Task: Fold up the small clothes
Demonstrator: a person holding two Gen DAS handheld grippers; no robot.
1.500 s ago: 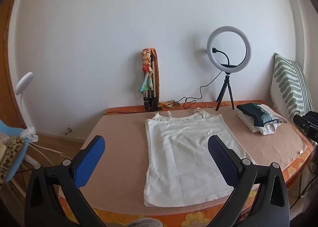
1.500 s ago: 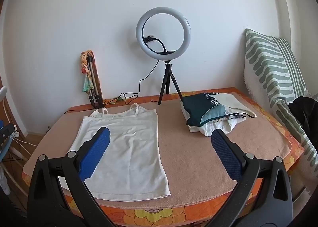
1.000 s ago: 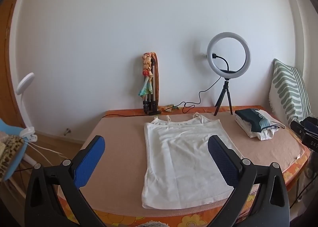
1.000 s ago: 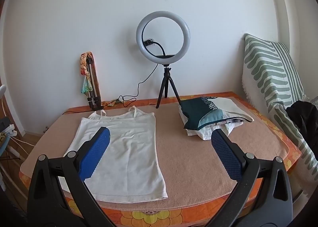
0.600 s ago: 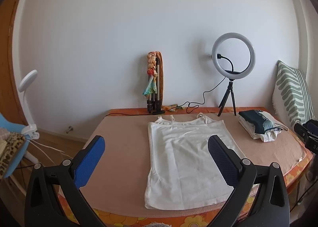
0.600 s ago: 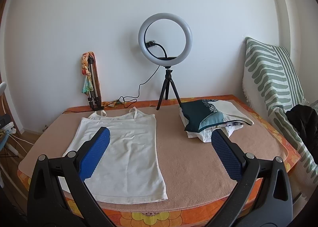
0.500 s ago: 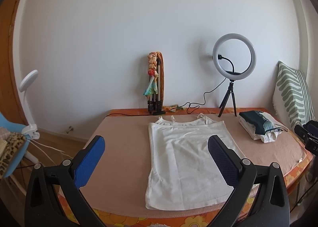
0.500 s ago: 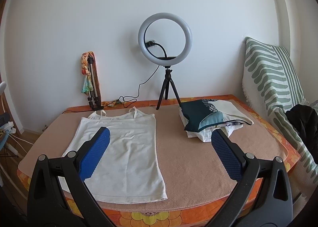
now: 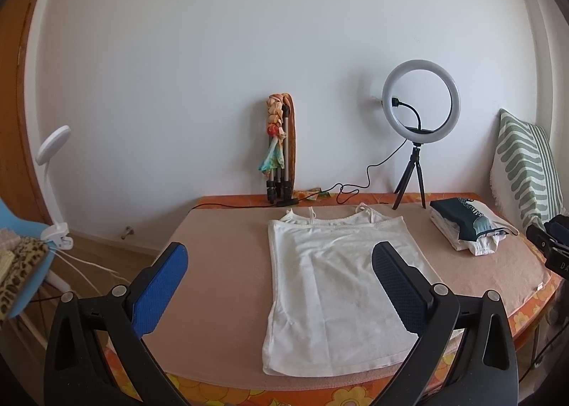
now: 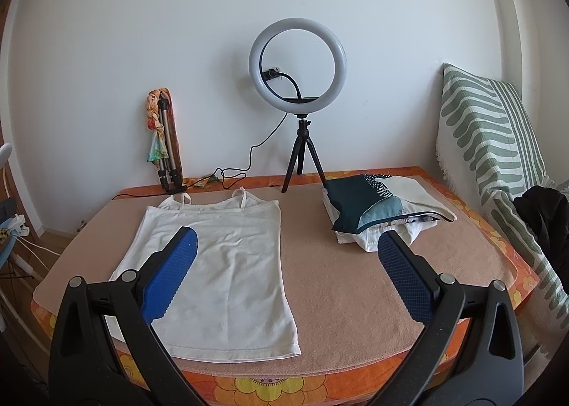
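Observation:
A white strappy top (image 9: 338, 285) (image 10: 220, 263) lies flat and unfolded on the tan mat (image 9: 220, 263) (image 10: 352, 281), straps toward the wall. A stack of folded clothes (image 9: 466, 231) (image 10: 380, 214), dark teal piece on top, sits at the mat's right. My left gripper (image 9: 279, 263) hovers open above the near edge, in front of the top's left side, holding nothing. Open as well, my right gripper (image 10: 286, 251) hangs over the near edge between the top and the stack. Part of the right gripper (image 9: 549, 246) shows at the far right of the left wrist view.
A ring light on a tripod (image 10: 298, 85) (image 9: 419, 114) and a folded tripod with a scarf (image 9: 281, 153) (image 10: 163, 142) stand by the wall, cable between them. A striped cushion (image 10: 494, 142) is at right, dark clothing (image 10: 547, 214) beside it. A blue chair (image 9: 17, 263) and clip lamp (image 9: 53, 185) stand left.
Both grippers have drawn back and risen slightly from the table, so the top and the stack look smaller. Neither gripper's opening has changed.

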